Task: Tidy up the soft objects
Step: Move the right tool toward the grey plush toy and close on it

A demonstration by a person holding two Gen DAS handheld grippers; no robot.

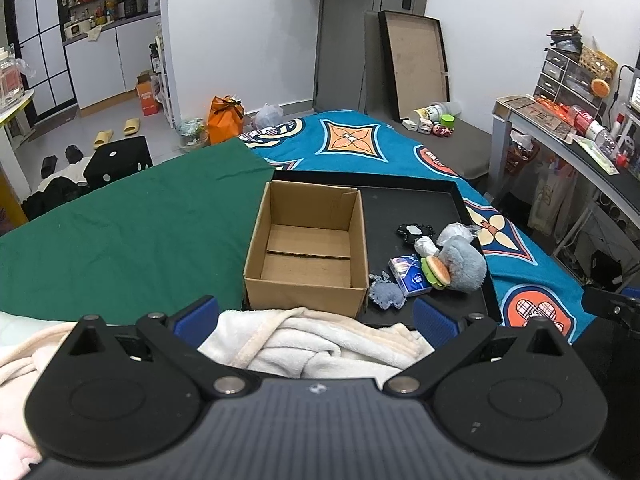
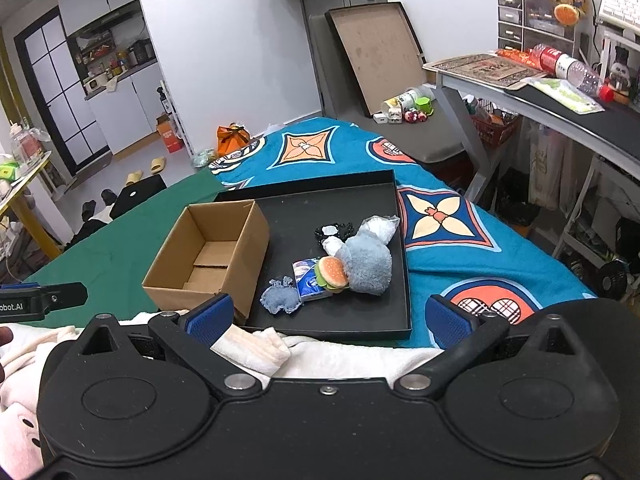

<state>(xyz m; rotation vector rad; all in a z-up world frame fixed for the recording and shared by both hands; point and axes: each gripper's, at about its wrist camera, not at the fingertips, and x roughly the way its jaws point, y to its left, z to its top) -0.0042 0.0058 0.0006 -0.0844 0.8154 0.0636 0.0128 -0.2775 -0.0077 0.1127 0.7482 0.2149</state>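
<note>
An empty cardboard box (image 1: 308,248) (image 2: 208,260) stands in the left part of a black tray (image 1: 416,208) (image 2: 360,320) on the bed. Beside it lie a grey plush (image 1: 464,260) (image 2: 368,268), a burger toy (image 1: 438,272) (image 2: 332,274), a blue tissue pack (image 1: 410,274) (image 2: 310,280), a grey-blue lace piece (image 1: 386,292) (image 2: 280,300), a black-and-white trinket (image 1: 414,232) (image 2: 334,232) and a clear bag (image 2: 380,224). My left gripper (image 1: 316,316) is open and empty, near the box. My right gripper (image 2: 328,316) is open and empty, short of the tray.
A cream fleece (image 1: 312,344) (image 2: 256,348) lies under both grippers. The bed has a green sheet (image 1: 120,232) on the left and a blue patterned blanket (image 1: 360,140) (image 2: 440,216). A desk (image 2: 560,108) stands at right. The left gripper shows in the right wrist view (image 2: 40,300).
</note>
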